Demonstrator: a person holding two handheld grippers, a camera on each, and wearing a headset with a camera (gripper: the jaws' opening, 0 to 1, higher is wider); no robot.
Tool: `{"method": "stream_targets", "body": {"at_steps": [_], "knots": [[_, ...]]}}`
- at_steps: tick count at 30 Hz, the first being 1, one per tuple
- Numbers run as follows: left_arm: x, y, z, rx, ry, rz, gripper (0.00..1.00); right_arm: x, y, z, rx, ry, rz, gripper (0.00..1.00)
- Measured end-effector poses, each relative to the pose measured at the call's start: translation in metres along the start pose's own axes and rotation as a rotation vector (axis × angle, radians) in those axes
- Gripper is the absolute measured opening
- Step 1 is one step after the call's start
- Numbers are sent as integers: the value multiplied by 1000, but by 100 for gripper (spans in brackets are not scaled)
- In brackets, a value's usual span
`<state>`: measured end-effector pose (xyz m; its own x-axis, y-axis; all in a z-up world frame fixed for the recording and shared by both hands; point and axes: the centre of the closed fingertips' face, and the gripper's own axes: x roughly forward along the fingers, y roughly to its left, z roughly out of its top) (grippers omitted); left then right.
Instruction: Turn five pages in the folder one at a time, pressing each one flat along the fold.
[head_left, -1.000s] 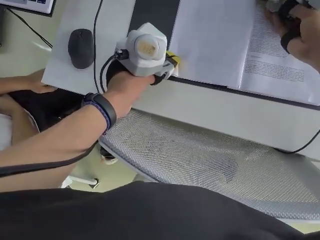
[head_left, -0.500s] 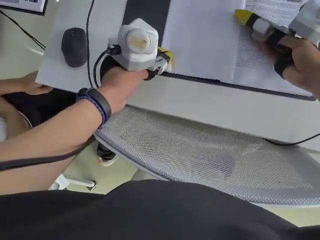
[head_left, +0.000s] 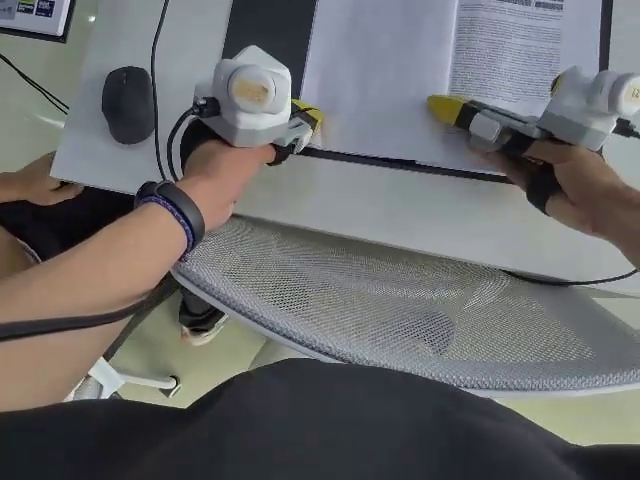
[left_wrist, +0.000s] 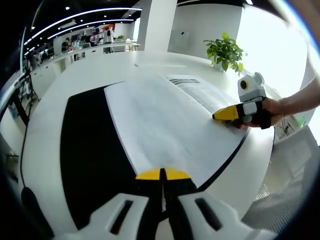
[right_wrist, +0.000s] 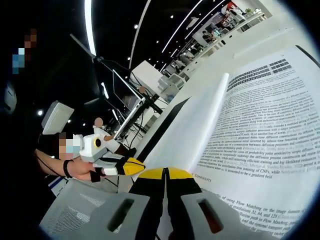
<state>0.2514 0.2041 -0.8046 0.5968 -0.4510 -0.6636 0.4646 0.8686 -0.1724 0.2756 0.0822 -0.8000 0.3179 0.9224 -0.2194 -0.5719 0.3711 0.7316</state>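
Observation:
The folder lies open on the white desk, its black cover (head_left: 268, 30) (left_wrist: 85, 160) under a blank left page (head_left: 380, 70) (left_wrist: 160, 125) and a printed right page (head_left: 520, 50) (right_wrist: 260, 125). My left gripper (head_left: 305, 115) (left_wrist: 161, 174) is shut, its yellow tips resting on the blank page's near left corner. My right gripper (head_left: 445, 107) (right_wrist: 165, 173) is shut too, tips pressed on the fold close to the folder's near edge. Each gripper also appears in the other's view: the right gripper (left_wrist: 227, 113) at the fold, the left gripper (right_wrist: 127, 166) at the corner.
A black mouse (head_left: 128, 103) and a cable (head_left: 158, 60) lie left of the folder. A monitor corner (head_left: 35, 15) is at far left. A grey mesh chair (head_left: 400, 310) sits between me and the desk edge. A potted plant (left_wrist: 225, 50) stands at the far end.
My right gripper has slid along the fold from the far part of the pages toward the folder's near edge. The left gripper has stayed at the page corner.

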Motion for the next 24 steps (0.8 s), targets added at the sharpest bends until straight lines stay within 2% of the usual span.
{"method": "stream_targets", "body": {"at_steps": [2, 4, 8, 12, 16, 24], "knots": [[3, 3, -1, -2, -3, 2, 0, -3, 8, -10, -1, 19, 5, 0], [5, 4, -1, 3, -4, 2, 0, -5, 10, -13, -8, 34, 11, 0], [6, 5, -2, 5, -2, 0, 0, -8, 24, -23, -4, 64, 23, 0], [7, 5, -2, 4, 0, 0, 0, -12, 32, -30, 6, 67, 23, 0], [8, 5, -2, 2, 0, 0, 0, -13, 37, -31, 19, 61, 18, 0], [7, 4, -3, 1, 4, -1, 0, -14, 41, -35, 10, 92, 9, 0]]}}
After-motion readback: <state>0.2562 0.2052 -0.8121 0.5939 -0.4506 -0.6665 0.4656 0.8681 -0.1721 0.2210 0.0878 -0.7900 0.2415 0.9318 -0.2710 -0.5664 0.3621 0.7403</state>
